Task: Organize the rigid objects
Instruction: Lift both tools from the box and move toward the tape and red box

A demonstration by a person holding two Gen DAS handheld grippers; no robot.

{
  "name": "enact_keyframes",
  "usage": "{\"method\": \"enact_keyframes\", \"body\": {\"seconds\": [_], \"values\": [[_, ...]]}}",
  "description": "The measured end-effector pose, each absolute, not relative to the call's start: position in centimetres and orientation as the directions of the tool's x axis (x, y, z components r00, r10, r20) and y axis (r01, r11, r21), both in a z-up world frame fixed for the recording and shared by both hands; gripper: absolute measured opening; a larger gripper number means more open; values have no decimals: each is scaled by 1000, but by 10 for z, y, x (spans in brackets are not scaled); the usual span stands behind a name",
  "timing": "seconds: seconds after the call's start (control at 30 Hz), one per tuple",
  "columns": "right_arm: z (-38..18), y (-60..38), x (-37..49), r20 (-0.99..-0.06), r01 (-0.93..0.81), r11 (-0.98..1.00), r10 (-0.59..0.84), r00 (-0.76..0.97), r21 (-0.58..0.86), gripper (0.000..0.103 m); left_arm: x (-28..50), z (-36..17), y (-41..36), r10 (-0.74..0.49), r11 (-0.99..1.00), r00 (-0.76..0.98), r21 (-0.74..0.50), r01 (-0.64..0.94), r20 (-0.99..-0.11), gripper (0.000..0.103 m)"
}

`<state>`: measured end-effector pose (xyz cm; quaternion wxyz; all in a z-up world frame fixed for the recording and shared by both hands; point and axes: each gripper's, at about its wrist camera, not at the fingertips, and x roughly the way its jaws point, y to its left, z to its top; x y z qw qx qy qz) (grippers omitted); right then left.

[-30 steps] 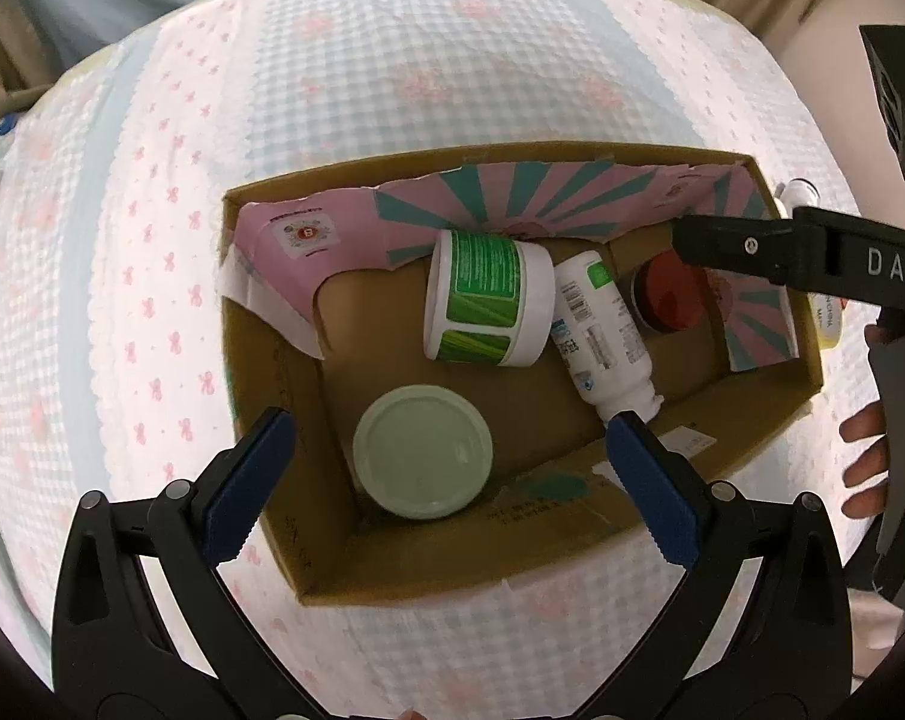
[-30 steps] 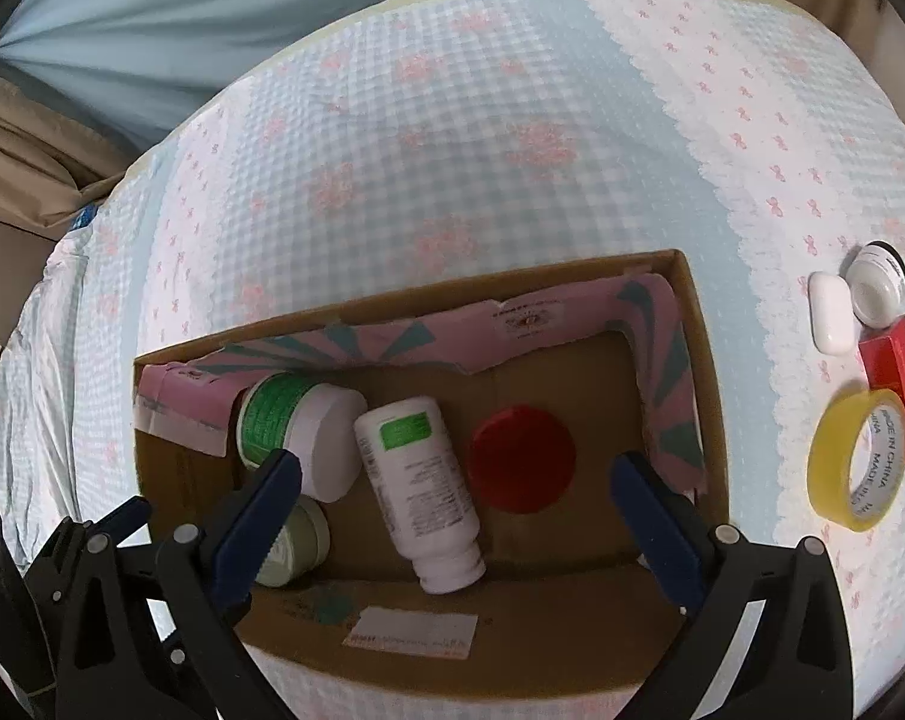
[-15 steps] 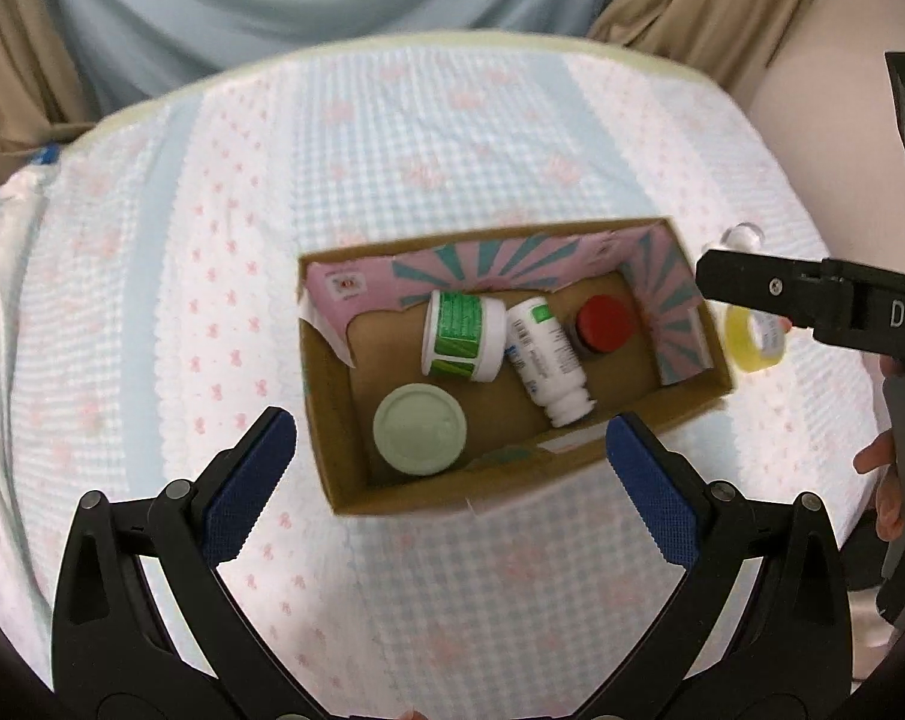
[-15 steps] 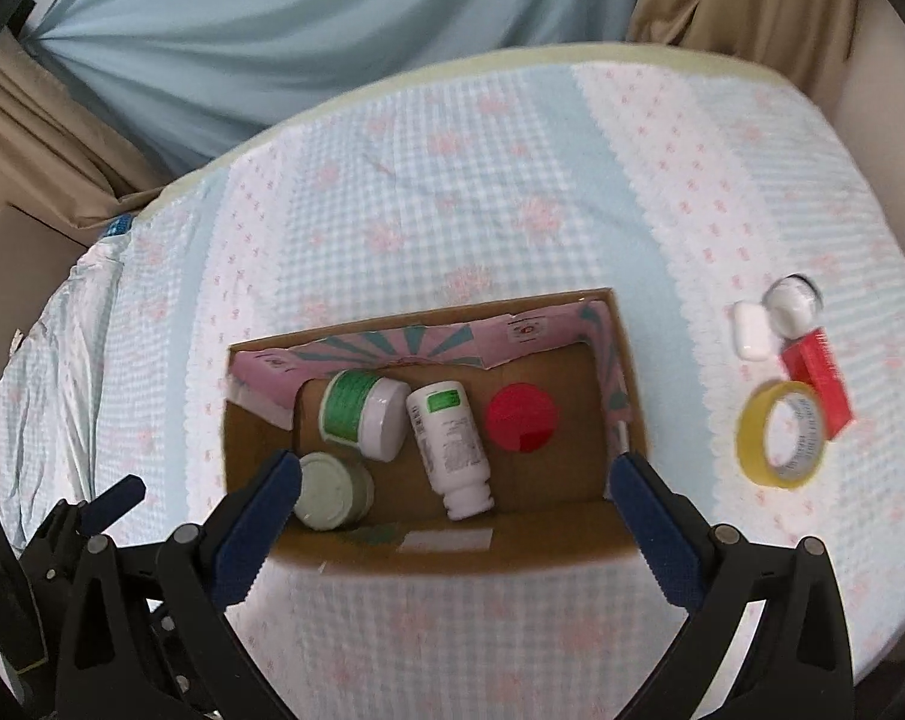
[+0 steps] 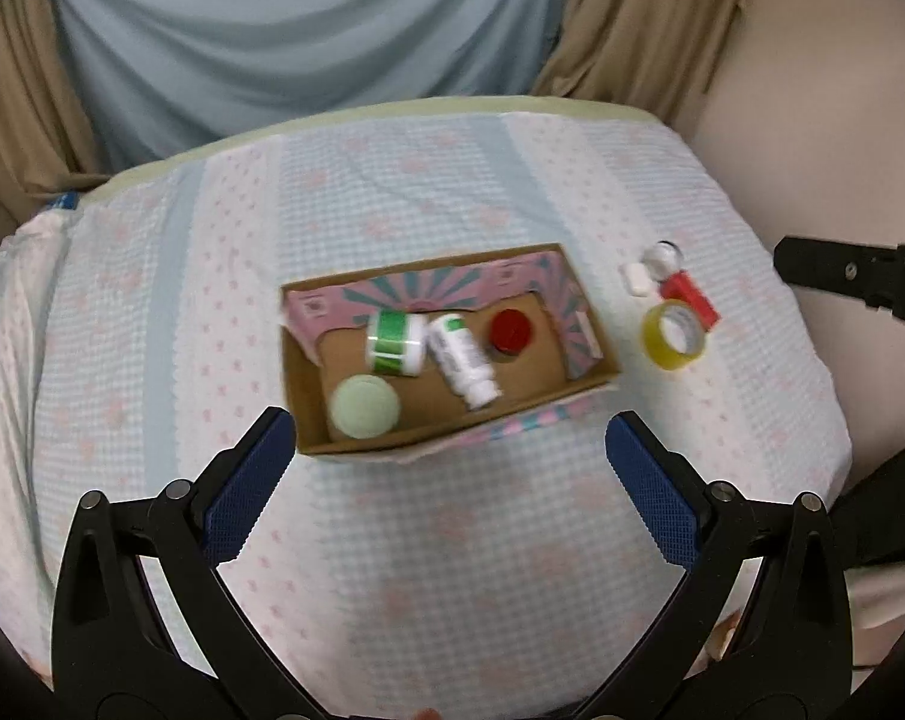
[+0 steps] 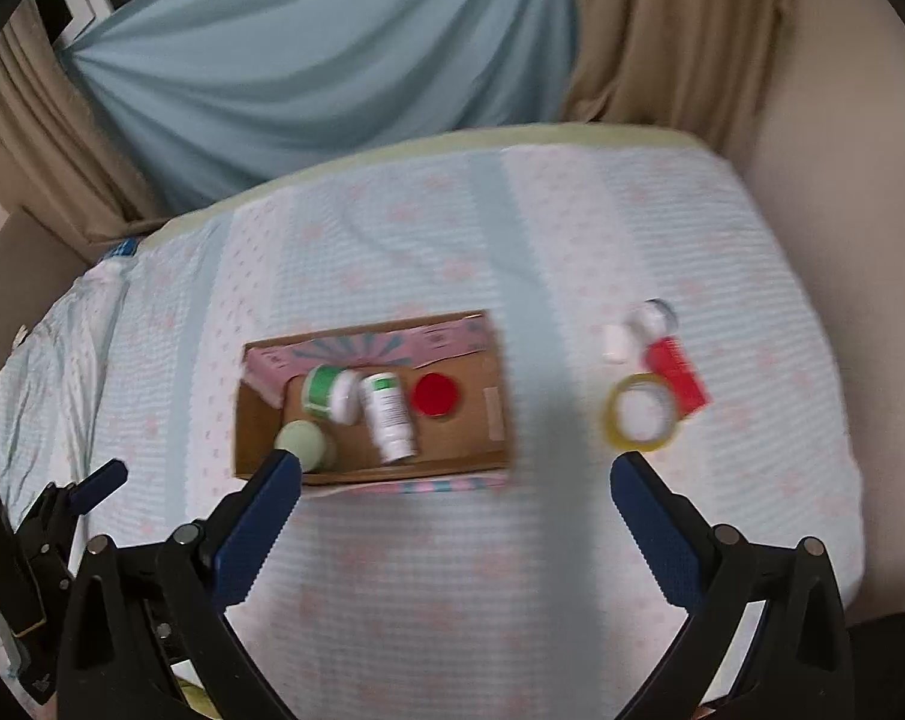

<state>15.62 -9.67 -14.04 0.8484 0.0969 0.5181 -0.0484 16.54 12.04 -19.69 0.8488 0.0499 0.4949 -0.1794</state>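
Observation:
A cardboard box sits mid-table. It holds a green-labelled jar on its side, a white bottle lying down, a pale green lid and a red cap. Right of the box lie yellow tape, a red box, a small white case and a small white jar. My left gripper and right gripper are open, empty, high above the table's near side.
The table carries a checked cloth with pink bows. Blue and tan curtains hang behind. The right gripper's body shows at the left view's right edge; the left gripper shows at the right view's lower left.
Both grippers have pulled back and up from the box, which now looks much smaller. The loose items right of the box have come into the left view.

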Motion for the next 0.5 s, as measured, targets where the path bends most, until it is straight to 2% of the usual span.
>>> {"method": "enact_keyframes", "body": {"seconds": [0.3,0.5], "values": [[-117,-201,114,-875,181,980,-19,485,79,103,116,-184,22,-293,910,441,-106,400,-848,103],[-127,-278,114,-878,113,987,50,475,117,103,99,-191,-61,-254,928,446,-87,362,-858,103]]}}
